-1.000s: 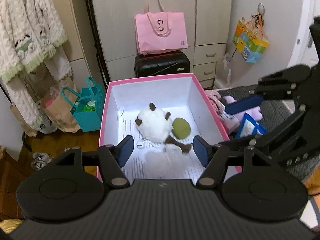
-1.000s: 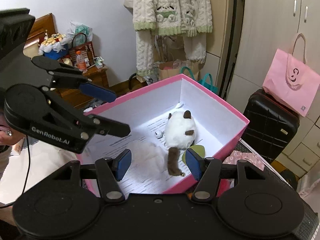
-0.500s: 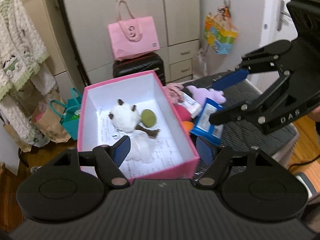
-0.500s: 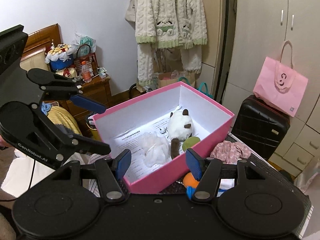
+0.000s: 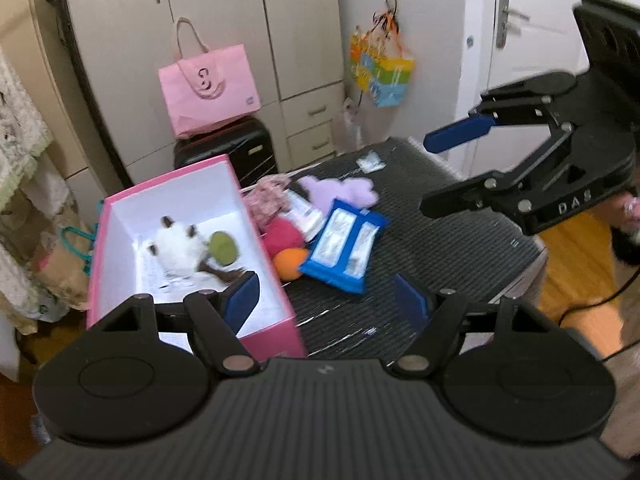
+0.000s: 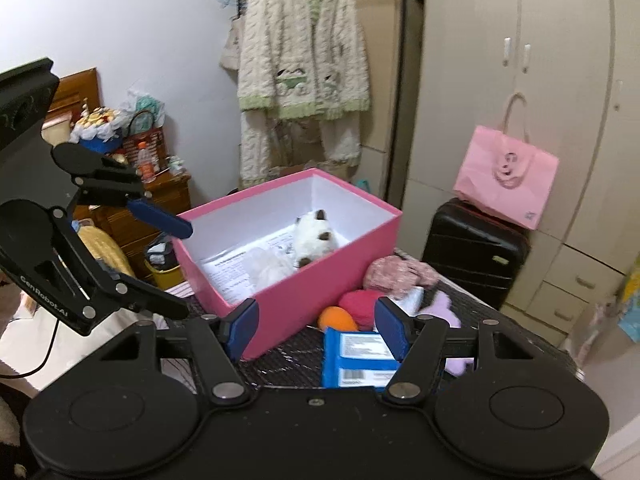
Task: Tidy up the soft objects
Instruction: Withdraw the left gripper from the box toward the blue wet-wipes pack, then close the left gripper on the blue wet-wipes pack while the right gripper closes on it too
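Observation:
A pink box [image 5: 280, 300] stands on the dark mat and holds a white plush with brown ears [image 5: 180, 248], a green ball [image 5: 223, 246] and a white fluffy piece [image 6: 264, 266]. Beside its right wall lie a floral cloth [image 5: 264, 200], a red ball [image 5: 282, 234], an orange ball [image 5: 292, 264], a blue packet [image 5: 344, 248] and a purple plush [image 5: 344, 192]. My left gripper [image 5: 326, 302] hovers over the box's near corner, jaws opening, nothing between them. My right gripper [image 6: 316, 328] hangs in front of the pile, jaws also opening and empty.
A black suitcase [image 5: 228, 152] with a pink bag [image 5: 208, 88] stands behind the box against the wardrobe. A small white packet [image 5: 370, 162] lies at the mat's far edge. A cream robe [image 6: 300, 64] hangs on the wall, with a cluttered wooden nightstand [image 6: 160, 200] to its left.
Both grippers have drawn back from above the box and swung right. The pile beside the box has come into view. Both pairs of jaws stand a little wider.

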`<state>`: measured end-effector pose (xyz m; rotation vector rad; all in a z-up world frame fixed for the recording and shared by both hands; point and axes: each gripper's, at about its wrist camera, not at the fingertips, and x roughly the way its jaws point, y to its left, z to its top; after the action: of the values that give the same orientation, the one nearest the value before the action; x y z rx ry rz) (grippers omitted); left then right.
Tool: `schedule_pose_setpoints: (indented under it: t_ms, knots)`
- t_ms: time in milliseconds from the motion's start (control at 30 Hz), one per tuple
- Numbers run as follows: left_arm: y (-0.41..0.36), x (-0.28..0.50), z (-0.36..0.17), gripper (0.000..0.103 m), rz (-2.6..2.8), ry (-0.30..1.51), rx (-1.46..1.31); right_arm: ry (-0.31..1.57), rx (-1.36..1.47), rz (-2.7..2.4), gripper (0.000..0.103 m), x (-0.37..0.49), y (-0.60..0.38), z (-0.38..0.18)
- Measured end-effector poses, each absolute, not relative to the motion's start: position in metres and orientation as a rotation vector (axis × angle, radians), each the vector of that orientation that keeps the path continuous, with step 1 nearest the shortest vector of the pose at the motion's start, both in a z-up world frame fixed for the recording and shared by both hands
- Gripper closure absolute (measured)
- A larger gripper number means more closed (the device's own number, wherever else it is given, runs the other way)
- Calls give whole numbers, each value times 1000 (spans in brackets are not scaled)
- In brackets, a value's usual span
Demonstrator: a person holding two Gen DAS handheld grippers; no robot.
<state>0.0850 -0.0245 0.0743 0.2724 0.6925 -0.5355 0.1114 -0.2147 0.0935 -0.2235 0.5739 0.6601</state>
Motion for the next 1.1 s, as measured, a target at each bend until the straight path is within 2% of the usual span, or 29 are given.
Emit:
schedule_pose_setpoints:
  t_ms: [233, 467, 833, 967, 1100]
  knots:
    - [-55, 86, 52, 26, -592, 666, 184, 567, -142, 601, 31, 107, -254, 81]
    - [-69, 86, 32, 26, -585, 638, 81, 673, -28, 567, 30, 128, -286, 45]
    - [-97, 102, -25, 26, -383, 547, 87, 626, 88, 496, 27, 172, -320, -19]
    - [-108, 121, -45, 29, -336, 569, 58, 659, 110, 513, 27, 195, -322, -39]
    - [-118, 131, -59, 29, -231, 505, 53, 695, 121, 559, 27, 207, -315, -44]
